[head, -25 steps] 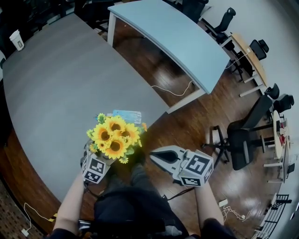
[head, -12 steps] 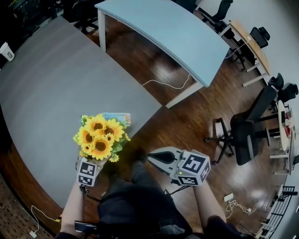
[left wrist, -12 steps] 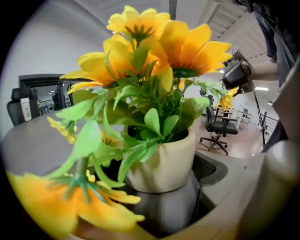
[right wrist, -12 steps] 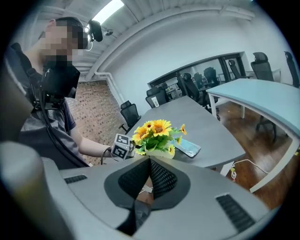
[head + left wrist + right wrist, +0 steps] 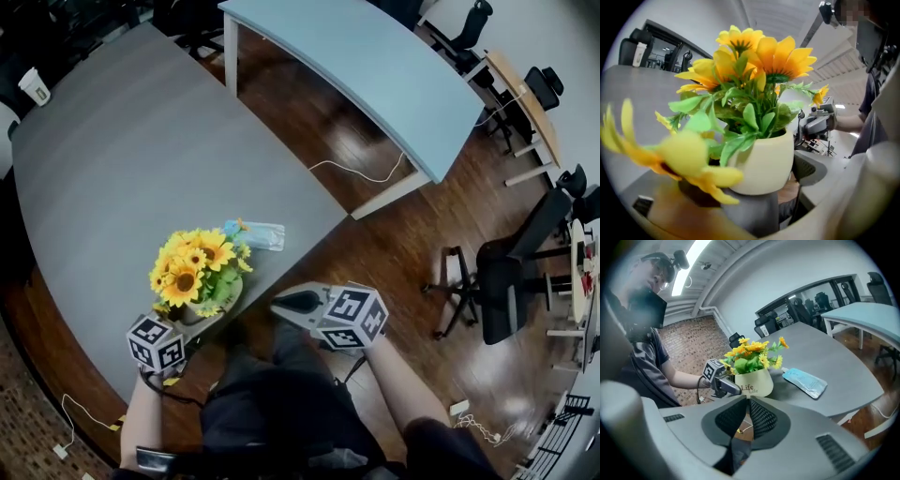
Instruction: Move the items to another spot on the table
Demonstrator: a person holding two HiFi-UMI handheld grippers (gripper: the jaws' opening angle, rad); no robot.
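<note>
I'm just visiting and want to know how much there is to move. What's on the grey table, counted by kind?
flower pot: 1
pouch: 1
cup: 1
Total: 3
</note>
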